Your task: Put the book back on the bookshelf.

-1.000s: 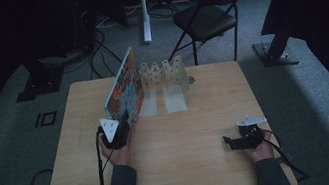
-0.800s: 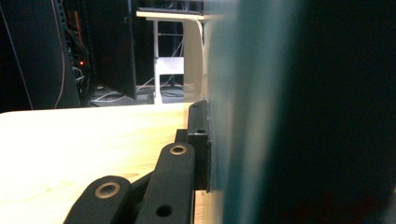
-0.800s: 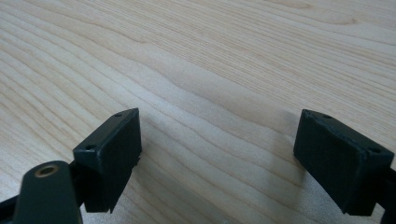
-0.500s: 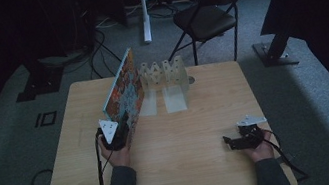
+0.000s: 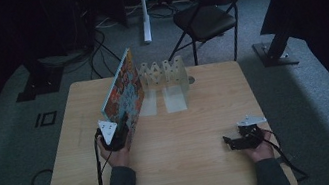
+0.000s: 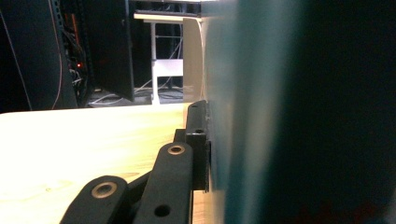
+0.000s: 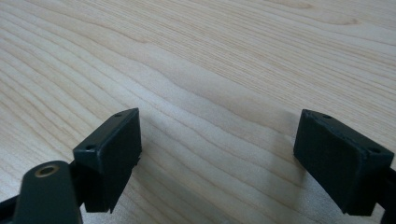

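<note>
Where the left gripper (image 5: 119,130) sits near the left side of the table (image 5: 207,176), its 2 jaws are pinched on the lower near edge of a picture book (image 5: 123,95), which stands on edge and tilts, its colourful cover facing right in the high view. From the left gripper view, 1 black jaw lies flat against the book (image 6: 261,93), whose teal face rises right beside it; the other jaw is hidden behind the book, and the right part of that picture is too dark to make out. A grey three-cornered plate tops this gripper, and a cable trails from it back along the sleeve.

Well apart, near the table's right front, the right gripper (image 5: 234,141) rests in the person's hand with its jaws spread wide and pointing left. Its own view shows both pads (image 7: 112,149) apart over the bare wood grain, with nothing between them; whether they touch the wood I cannot tell.

Just behind the book, toward the far edge, stands 1 pale rack (image 5: 164,72) with a zigzag top and 2 flat strips lying toward the viewer; its left end is covered by the book. Beyond the table stands 1 folding chair (image 5: 206,19). The room around it is dim, and the floor cables and stands are hard to read. Both forearms are cut off by the bottom edge.
</note>
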The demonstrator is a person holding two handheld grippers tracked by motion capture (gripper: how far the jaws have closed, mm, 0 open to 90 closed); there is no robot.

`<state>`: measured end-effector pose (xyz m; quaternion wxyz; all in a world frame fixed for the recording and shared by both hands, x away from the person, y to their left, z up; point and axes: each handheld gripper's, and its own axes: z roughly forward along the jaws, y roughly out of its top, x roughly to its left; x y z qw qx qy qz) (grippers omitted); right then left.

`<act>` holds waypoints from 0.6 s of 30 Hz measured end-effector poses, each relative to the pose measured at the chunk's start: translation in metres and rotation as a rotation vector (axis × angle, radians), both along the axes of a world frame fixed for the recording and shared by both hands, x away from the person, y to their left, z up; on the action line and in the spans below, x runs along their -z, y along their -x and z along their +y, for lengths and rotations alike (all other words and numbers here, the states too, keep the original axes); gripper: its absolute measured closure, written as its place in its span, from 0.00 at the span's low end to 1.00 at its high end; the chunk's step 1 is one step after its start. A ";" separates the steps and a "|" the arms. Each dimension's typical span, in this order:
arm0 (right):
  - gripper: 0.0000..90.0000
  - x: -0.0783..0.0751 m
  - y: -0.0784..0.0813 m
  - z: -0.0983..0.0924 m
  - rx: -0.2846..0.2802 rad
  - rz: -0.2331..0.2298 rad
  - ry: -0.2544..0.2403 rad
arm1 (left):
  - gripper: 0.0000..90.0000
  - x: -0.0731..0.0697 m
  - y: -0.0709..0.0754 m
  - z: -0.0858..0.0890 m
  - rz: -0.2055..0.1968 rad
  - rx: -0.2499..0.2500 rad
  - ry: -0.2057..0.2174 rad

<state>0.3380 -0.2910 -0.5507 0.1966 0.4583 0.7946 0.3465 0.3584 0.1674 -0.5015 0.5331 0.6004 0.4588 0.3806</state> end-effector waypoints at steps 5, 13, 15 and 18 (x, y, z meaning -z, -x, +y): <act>0.17 0.000 0.000 0.000 0.000 0.000 0.000 | 0.80 0.000 0.000 0.001 -0.002 0.007 -0.003; 0.16 0.000 0.000 0.000 0.000 0.000 0.000 | 0.68 0.002 0.000 0.002 0.002 0.021 0.014; 0.17 0.000 0.000 0.000 0.000 0.000 0.000 | 0.66 0.001 0.000 0.003 0.004 0.024 0.018; 0.17 0.000 0.000 0.000 0.000 0.000 0.000 | 0.62 0.001 0.001 0.006 0.008 0.028 0.023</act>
